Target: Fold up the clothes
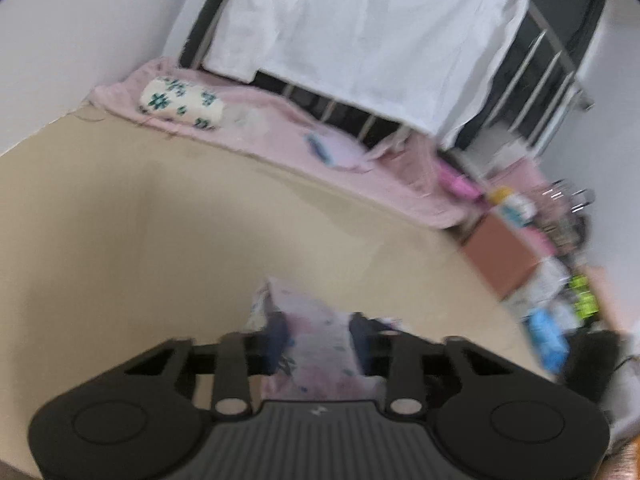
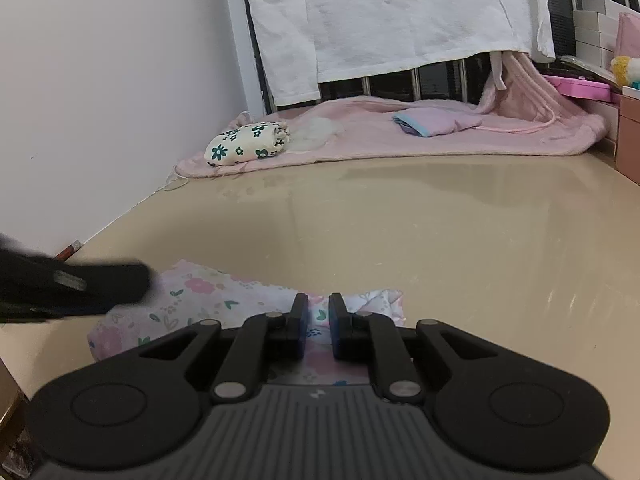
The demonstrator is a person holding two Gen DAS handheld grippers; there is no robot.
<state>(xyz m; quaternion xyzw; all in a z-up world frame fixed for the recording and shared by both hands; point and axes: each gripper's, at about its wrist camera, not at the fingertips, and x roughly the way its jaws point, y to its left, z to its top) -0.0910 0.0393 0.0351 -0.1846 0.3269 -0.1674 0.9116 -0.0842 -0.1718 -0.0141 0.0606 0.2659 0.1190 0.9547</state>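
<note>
A small white garment with a pink floral print (image 2: 208,300) lies on the beige table near its front edge. My right gripper (image 2: 319,326) is over its right part, jaws nearly closed on a fold of the cloth. My left gripper (image 1: 318,340) shows in its own blurred view with jaws apart and the floral garment (image 1: 316,336) standing up between them; whether it grips the cloth is unclear. The left gripper also shows in the right wrist view (image 2: 80,284) at the garment's left end.
A pink blanket (image 2: 400,136) lies along the far table edge with a folded cream floral cloth (image 2: 246,142) and a folded lilac cloth (image 2: 432,120) on it. A white sheet (image 2: 400,12) hangs behind. Boxes (image 2: 630,136) stand at the right. A wall is on the left.
</note>
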